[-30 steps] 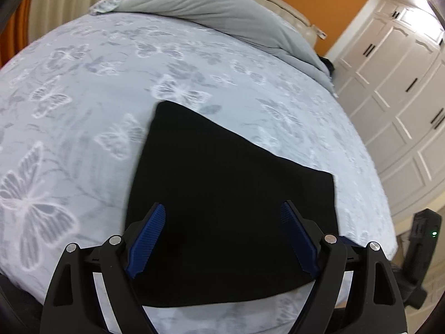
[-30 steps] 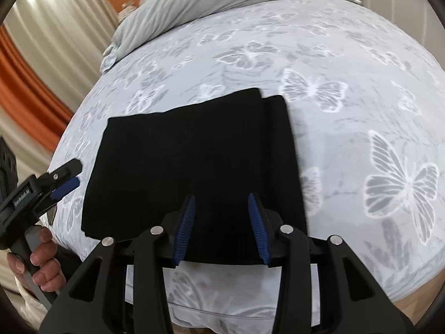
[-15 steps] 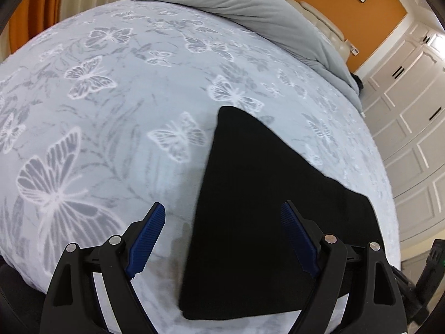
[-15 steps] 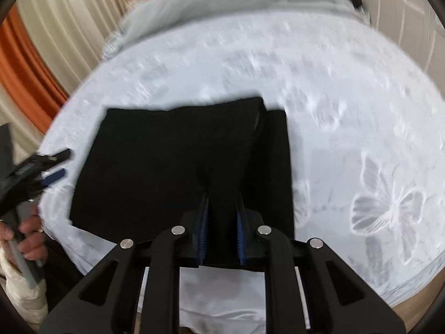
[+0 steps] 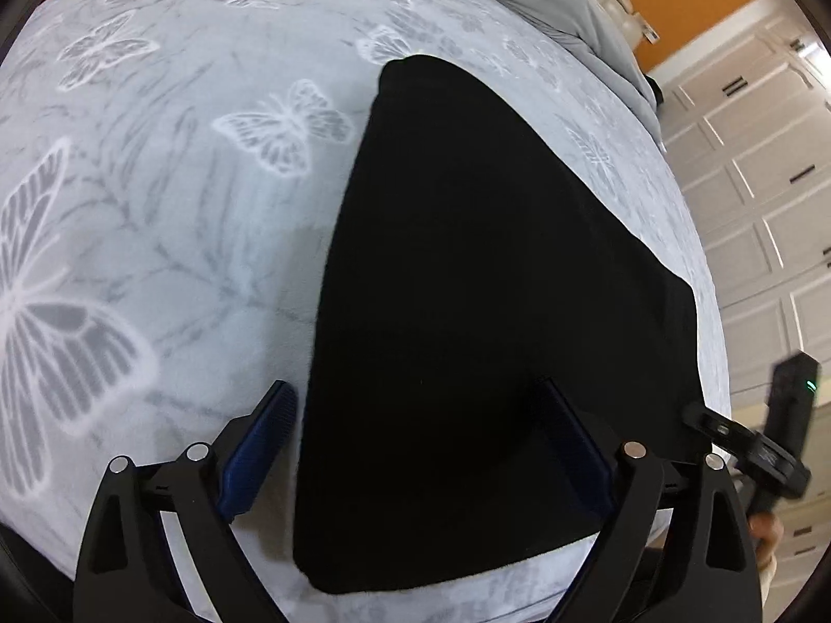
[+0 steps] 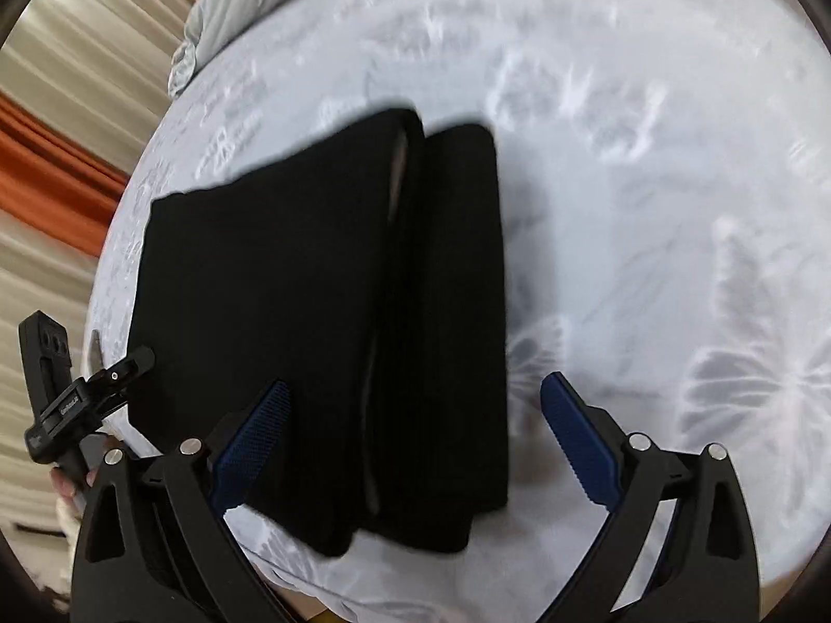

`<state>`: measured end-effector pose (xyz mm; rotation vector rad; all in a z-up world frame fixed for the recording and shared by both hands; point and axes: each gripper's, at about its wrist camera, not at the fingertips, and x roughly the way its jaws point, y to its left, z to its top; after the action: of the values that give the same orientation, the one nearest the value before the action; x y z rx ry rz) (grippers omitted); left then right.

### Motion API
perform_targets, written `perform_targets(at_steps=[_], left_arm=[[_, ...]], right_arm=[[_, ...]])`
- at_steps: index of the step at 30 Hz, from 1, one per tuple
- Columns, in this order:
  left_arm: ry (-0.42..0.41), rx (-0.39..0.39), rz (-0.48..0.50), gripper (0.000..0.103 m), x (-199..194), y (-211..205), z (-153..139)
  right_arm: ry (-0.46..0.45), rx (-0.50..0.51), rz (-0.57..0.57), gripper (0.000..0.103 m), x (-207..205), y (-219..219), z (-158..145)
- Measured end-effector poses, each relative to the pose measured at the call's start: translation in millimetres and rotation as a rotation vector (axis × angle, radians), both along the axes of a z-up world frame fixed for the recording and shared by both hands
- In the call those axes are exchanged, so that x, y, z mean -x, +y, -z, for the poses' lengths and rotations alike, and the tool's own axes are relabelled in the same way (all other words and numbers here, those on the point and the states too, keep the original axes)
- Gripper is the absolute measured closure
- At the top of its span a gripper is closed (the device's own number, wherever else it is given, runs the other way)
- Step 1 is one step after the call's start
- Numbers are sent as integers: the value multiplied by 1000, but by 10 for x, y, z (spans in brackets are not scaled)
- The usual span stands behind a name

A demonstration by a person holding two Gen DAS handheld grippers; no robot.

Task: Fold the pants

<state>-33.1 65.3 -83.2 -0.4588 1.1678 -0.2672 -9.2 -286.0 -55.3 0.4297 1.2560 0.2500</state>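
**Folded pants on the bed, both grippers released**

Left: the left gripper, its jaws opening, hangs over the near left edge of the black pants, one blue pad over the butterfly bedspread, gripping nothing. Centre: the pants lie folded flat near the bed's front edge. Right: the right gripper, jaws opening, straddles the narrower folded layer without pressing it.

A: In the right wrist view, the butterfly bedspread at upper right is smeared by motion.

B: At the left wrist view's lower right, a hand is mostly cut off by the edge.
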Motion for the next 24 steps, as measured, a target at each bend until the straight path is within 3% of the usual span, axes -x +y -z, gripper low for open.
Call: perform_targets(at_steps=[4,5,7,8,9,10,12,13,16,17,19,22,24], left_arm=[[-40,39,-15,11,-58,0,47],[-49,39,-31,11,-73,-6,49],[-67,29,-52,11,-98,-43,45],[-76,25,-47,12,-108,-57,29],[-97,22,-47,35,-108,-73,-11],[-100,23,-41,52,-96,-91,-47],[-118,46,-25,70,3,-44,-269],[-125,67,-13,71,51,-17,-348],[-110,64,29,68,252,37,-462],[-88,10,41,65,267,5,-380],[-34,-79,29,40,233,-59,-176],[-11,-19,-24,19,194,-66,-63],[-8,-29,-17,15,152,-124,-40]], right_arm=[[-65,-8,-10,7,-54,72,-36],[-84,-3,-16,29,-50,114,-42],[-133,-27,-47,59,-32,195,-181],[-158,-25,-55,64,4,207,-275],[-183,-41,-52,65,47,208,-371],[-216,-92,-55,65,138,205,-502],[-259,-119,-82,65,302,236,-659],[-261,-118,-84,65,372,232,-658],[-137,-50,-42,57,346,180,-323],[-72,-45,3,43,315,135,-143],[-52,-82,23,34,268,122,-96],[-63,-36,-2,22,235,225,-114],[-61,-42,11,14,208,286,-99]])
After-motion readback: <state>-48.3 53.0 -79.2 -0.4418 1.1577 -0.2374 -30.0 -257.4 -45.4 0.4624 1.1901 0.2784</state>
